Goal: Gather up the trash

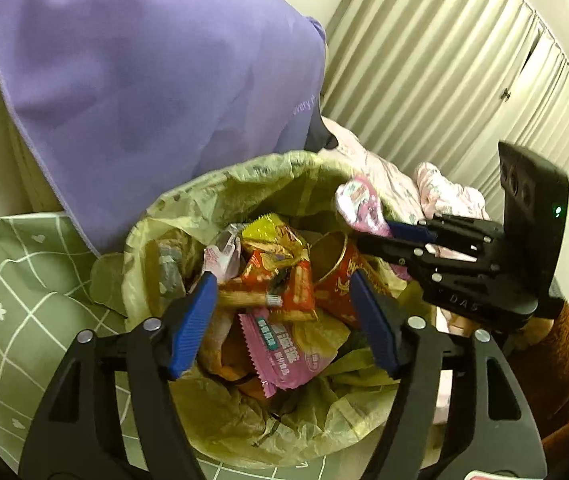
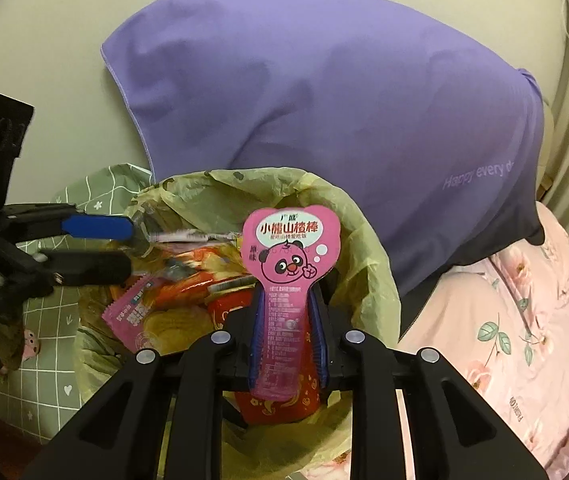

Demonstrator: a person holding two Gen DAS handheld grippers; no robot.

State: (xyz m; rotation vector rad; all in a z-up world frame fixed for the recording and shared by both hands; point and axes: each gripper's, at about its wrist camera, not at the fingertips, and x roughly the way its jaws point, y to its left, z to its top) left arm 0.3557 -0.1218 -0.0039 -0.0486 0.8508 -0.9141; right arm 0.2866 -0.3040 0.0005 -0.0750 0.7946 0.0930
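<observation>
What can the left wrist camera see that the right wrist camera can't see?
Only the left wrist view shows the white blinds and the open left gripper from behind, empty above the trash.

Only the right wrist view shows the panda picture on the pink wrapper face-on, and the words on the purple pillow.

Both show the bin's yellow-green bag full of snack packets, the pink flowered bedding, and the right gripper shut on that pink wrapper.
</observation>
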